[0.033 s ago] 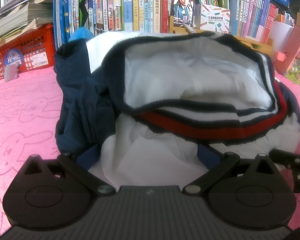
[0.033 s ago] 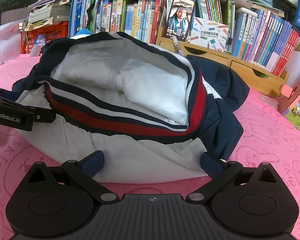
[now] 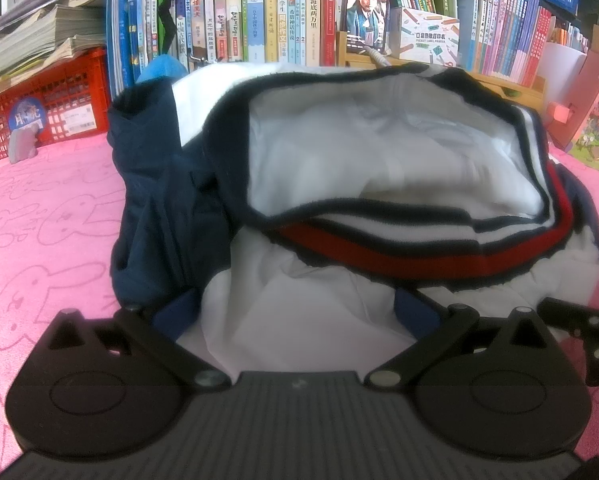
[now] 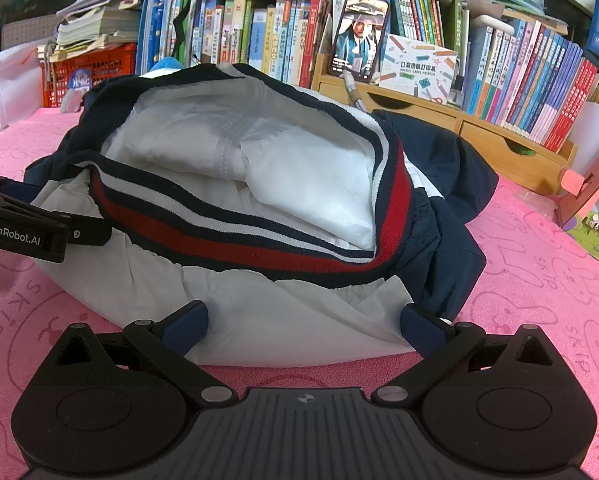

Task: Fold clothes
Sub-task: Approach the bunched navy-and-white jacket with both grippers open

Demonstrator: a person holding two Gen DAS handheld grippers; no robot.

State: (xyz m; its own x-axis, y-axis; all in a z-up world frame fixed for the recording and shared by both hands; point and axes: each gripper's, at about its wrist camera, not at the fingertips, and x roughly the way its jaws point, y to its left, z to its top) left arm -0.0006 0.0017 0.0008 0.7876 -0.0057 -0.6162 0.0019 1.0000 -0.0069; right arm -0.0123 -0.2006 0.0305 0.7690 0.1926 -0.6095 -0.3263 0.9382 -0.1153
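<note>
The jacket (image 4: 299, 320) is thin white cloth with a faint sheen, crinkled, its hem band (image 4: 259, 248) ribbed knit in navy, red and white; the pink cover (image 4: 539, 300) looks soft and matt; lower frame, the right gripper (image 4: 305, 322) is matt ridged black plastic; the organiser (image 4: 499, 148), right, is pale wood.

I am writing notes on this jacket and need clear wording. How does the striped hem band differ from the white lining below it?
The striped hem band is thick ribbed knit in navy, white and red; the white lining is thin, smooth and one plain colour. The band curves in an even strip around the opening, while the lining is gathered and wrinkled. The lining lies between the pads of the open right tool; the band lies beyond them. Both belong to the same jacket on the pink cloth.
</note>
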